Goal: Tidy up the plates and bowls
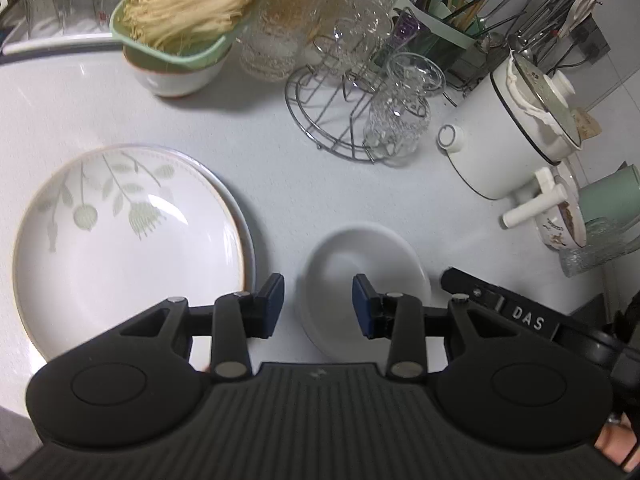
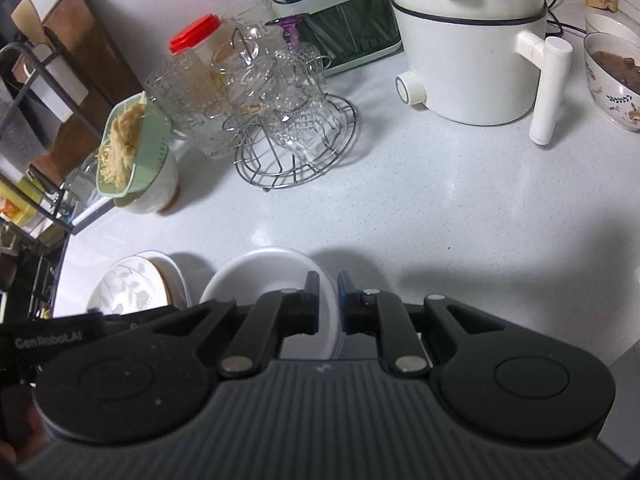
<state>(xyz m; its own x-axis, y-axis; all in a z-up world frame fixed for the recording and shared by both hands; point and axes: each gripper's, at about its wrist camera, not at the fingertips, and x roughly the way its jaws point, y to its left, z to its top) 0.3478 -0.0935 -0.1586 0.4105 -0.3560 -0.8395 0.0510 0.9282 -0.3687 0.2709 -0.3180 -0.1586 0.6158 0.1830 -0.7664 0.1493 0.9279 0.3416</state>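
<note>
A leaf-patterned plate [image 1: 120,236] lies stacked on another plate on the white counter at the left; it also shows in the right wrist view [image 2: 128,288]. A plain white bowl [image 1: 360,252] sits to its right. My left gripper [image 1: 318,304] is open and empty, hovering between the plate stack and the bowl. My right gripper [image 2: 328,300] is shut on the right rim of the white bowl [image 2: 264,276]; one of its fingers [image 1: 492,300] shows beside the bowl in the left wrist view.
A wire rack with glass cups [image 1: 360,108] stands behind. A green colander of noodles on a bowl [image 1: 180,28] is at the back left. A white electric pot [image 2: 472,52], a utensil holder [image 1: 448,16] and a patterned bowl [image 2: 616,76] stand at the right.
</note>
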